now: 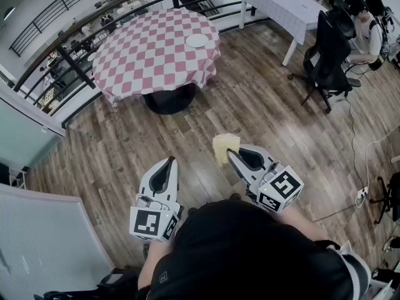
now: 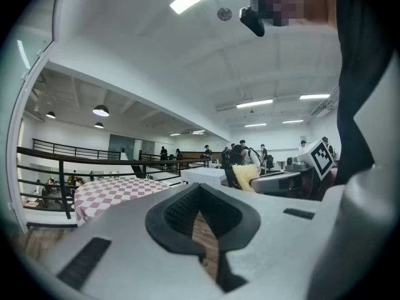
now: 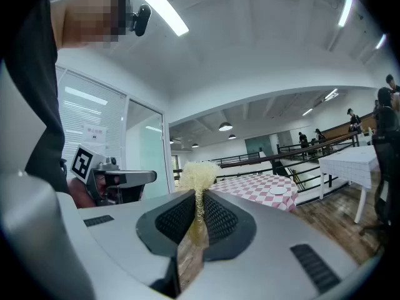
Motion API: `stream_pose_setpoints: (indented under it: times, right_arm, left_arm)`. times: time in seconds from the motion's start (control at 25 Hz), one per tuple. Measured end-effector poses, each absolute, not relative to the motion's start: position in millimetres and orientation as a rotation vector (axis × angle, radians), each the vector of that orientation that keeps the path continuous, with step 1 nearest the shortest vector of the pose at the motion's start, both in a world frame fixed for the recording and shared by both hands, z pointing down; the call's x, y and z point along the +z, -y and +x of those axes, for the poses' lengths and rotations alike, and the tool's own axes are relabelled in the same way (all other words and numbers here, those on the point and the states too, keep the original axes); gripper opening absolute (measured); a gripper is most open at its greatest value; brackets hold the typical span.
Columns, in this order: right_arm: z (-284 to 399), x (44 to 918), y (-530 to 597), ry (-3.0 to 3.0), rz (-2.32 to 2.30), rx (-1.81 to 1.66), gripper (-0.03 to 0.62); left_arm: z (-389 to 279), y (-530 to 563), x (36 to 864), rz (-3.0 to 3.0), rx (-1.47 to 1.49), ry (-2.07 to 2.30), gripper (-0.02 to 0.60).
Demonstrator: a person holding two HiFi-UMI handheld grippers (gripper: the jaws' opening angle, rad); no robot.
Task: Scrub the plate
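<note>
A small white plate (image 1: 196,40) lies near the far edge of a round table with a pink-and-white checked cloth (image 1: 150,55), a few steps ahead of me. My right gripper (image 1: 229,154) is shut on a yellow fibrous scrubber (image 1: 224,146), held over the wooden floor well short of the table. In the right gripper view the scrubber (image 3: 199,174) sticks up between the pads, with the plate (image 3: 277,190) far off on the table. My left gripper (image 1: 169,162) is shut with nothing in it, level with the right one. Its own view shows the checked table (image 2: 107,190) in the distance.
A black railing (image 1: 94,17) curves behind the round table. A white rectangular table (image 1: 281,5) and a black office chair (image 1: 326,58) stand at the right, with seated people (image 1: 369,24) beyond. Cables and a power strip (image 1: 361,195) lie on the floor at right. A glass partition (image 1: 37,230) is at left.
</note>
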State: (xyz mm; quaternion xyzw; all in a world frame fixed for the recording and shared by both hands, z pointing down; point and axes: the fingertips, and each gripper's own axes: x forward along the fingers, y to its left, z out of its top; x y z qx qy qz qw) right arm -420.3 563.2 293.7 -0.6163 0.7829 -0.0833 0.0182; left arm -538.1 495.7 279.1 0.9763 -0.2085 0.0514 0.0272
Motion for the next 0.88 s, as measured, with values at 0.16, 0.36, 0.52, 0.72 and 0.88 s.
stream_pose_setpoints:
  times: [0.16, 0.36, 0.52, 0.72, 0.88]
  right_arm:
    - [-412.4, 291.6, -564.0, -2.423, -1.919, -0.264, 0.044]
    - [-393.4, 288.5, -570.5, -2.377, -1.917, -0.266, 0.044]
    - [-374.6, 285.8, -579.4, -2.368, -1.903, -0.265, 0.046]
    - [-345.1, 290.9, -603.4, -2.359, -1.908, -0.276, 0.046]
    - [-315.8, 301.1, -627.5, -2.346, -1.927, -0.302, 0.046]
  left_arm:
    - [-530.5, -496.3, 278.9, 3.012, 0.173, 0.637, 0.008]
    - [-514.9, -497.3, 277.2, 3.018, 0.16, 0.633, 0.006]
    - [-489.9, -497.7, 261.2, 3.059, 0.115, 0.642, 0.006]
    - [-453.9, -504.5, 256.9, 3.07, 0.063, 0.613, 0.006]
    - [-425.4, -513.1, 265.5, 3.079, 0.094, 0.612, 0.006]
